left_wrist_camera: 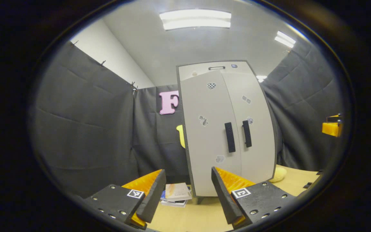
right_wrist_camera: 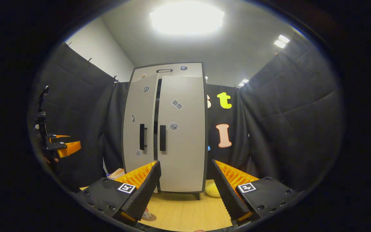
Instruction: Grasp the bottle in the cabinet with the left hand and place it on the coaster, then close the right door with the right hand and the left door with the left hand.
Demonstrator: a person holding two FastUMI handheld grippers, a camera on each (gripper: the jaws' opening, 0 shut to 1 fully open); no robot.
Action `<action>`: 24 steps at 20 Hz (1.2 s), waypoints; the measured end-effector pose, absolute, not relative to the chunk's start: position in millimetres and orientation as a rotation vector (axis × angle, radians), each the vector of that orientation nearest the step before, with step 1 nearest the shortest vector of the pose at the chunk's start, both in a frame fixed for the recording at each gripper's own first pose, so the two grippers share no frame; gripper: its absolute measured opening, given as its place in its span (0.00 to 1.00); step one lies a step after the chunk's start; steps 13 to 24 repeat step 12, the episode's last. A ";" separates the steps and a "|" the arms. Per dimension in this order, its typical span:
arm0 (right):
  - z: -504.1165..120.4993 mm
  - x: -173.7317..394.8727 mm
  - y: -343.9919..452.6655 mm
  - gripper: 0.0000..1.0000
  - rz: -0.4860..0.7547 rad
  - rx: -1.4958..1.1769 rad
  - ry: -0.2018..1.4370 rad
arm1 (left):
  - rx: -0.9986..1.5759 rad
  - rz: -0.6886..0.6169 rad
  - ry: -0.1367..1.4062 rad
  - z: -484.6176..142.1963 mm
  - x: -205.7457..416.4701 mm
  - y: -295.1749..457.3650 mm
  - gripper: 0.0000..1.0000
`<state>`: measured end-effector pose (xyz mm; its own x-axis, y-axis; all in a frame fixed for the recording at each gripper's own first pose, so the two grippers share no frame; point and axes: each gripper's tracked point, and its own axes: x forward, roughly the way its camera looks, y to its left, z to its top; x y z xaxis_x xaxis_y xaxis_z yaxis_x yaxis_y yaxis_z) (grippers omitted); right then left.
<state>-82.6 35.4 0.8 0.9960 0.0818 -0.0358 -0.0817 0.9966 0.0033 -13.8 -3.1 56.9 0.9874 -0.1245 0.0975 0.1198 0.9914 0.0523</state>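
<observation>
The grey cabinet (left_wrist_camera: 224, 129) (right_wrist_camera: 172, 129) stands on the wooden table. Its right door (right_wrist_camera: 180, 135) lies flush. Its left door (right_wrist_camera: 138, 129) stands a little ajar, with a dark gap between the two doors. Low in the right gripper view a brown round coaster (right_wrist_camera: 152, 218) lies on the table with a pale object (right_wrist_camera: 146, 214) on it, mostly hidden by my finger. My left gripper (left_wrist_camera: 188, 174) (right_wrist_camera: 63, 145) is open and holds nothing, a short way in front of the left door. My right gripper (right_wrist_camera: 186, 165) (left_wrist_camera: 332, 128) is open and holds nothing, facing the right door.
A stack of books (left_wrist_camera: 176, 194) lies by the cabinet's left foot. A soft yellow object (left_wrist_camera: 279, 174) (right_wrist_camera: 212, 190) sits at the cabinet's right foot. Black cloth walls close in both sides. Bare wooden table (right_wrist_camera: 185, 209) lies before the cabinet.
</observation>
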 end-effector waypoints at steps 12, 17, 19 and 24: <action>0.5 -85.0 25.0 0.99 0.076 0.016 0.035 | 0.055 -0.127 -0.082 51.0 -21.3 -4.3 0.89; 0.5 -85.0 25.0 0.99 0.076 0.016 0.035 | 0.055 -0.127 -0.082 51.0 -21.3 -4.3 0.89; 0.5 -85.0 25.0 0.99 0.076 0.016 0.035 | 0.055 -0.127 -0.082 51.0 -21.3 -4.3 0.89; 0.5 -85.0 25.0 0.99 0.076 0.016 0.035 | 0.055 -0.127 -0.082 51.0 -21.3 -4.3 0.89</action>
